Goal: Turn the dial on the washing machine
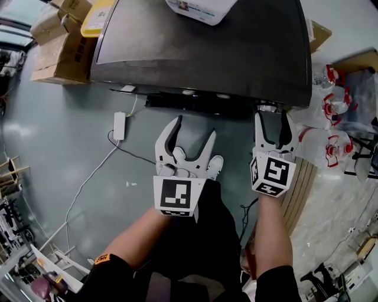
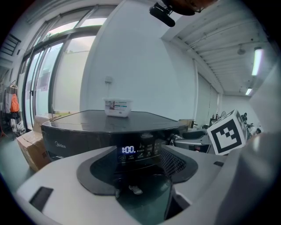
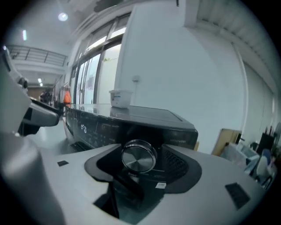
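Note:
The dark washing machine fills the top of the head view. Its round metal dial sits at the right end of the front panel. My right gripper is open, right at the dial. In the right gripper view the dial lies between the two jaws, with a small gap showing on its right side. My left gripper is open and holds nothing, lower down and back from the panel. It faces the lit display, which reads 1:00. The right gripper's marker cube shows at the right.
A white container stands on the machine's lid. Cardboard boxes are stacked at the machine's left. A white power strip with its cable lies on the floor. Packs of water bottles and a wooden pallet are at the right.

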The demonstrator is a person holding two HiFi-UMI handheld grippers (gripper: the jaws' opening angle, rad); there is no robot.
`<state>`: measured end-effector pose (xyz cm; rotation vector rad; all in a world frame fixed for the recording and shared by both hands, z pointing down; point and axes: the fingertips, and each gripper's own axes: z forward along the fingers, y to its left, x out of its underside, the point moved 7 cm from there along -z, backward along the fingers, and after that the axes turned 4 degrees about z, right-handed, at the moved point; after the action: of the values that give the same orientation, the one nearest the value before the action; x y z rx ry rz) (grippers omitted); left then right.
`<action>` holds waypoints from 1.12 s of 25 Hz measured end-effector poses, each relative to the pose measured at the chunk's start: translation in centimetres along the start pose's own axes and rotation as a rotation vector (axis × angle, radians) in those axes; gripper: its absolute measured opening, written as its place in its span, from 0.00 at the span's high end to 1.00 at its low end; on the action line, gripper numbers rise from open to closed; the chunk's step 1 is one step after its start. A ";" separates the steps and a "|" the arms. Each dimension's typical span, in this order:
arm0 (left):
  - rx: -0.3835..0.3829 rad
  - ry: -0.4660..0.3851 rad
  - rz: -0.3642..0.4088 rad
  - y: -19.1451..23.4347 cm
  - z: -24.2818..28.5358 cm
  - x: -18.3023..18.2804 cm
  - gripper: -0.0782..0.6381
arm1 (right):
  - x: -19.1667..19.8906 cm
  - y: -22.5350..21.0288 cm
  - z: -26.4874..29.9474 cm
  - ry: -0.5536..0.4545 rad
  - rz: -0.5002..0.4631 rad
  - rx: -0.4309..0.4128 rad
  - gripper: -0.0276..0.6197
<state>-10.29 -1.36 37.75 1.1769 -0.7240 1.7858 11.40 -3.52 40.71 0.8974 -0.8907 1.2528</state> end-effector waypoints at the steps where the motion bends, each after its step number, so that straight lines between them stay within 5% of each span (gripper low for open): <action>1: -0.001 0.001 0.000 0.0 0.0 0.0 0.48 | -0.1 0.4 0.0 0.001 -0.056 0.008 0.52; 6: -0.002 0.003 0.000 -0.2 0.0 0.1 0.48 | -0.2 1.7 0.1 0.013 -0.203 0.022 0.52; 11: -0.004 0.006 0.000 -0.1 -0.1 0.2 0.48 | 0.4 1.5 0.5 0.044 -0.200 0.039 0.52; 15: -0.003 0.018 -0.012 -0.1 -0.2 0.4 0.48 | 0.4 0.9 0.6 0.043 -0.102 0.015 0.55; 22: 0.006 0.039 -0.029 -0.2 -0.3 0.5 0.48 | 0.8 -1.0 0.6 0.038 0.301 -0.078 0.55; 28: 0.011 0.017 -0.014 -0.1 -0.1 0.2 0.48 | 0.8 -1.0 0.6 0.036 0.293 -0.077 0.54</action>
<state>-10.26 -1.17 37.87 1.1702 -0.6954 1.7876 12.41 -3.85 41.62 0.6978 -1.0621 1.4688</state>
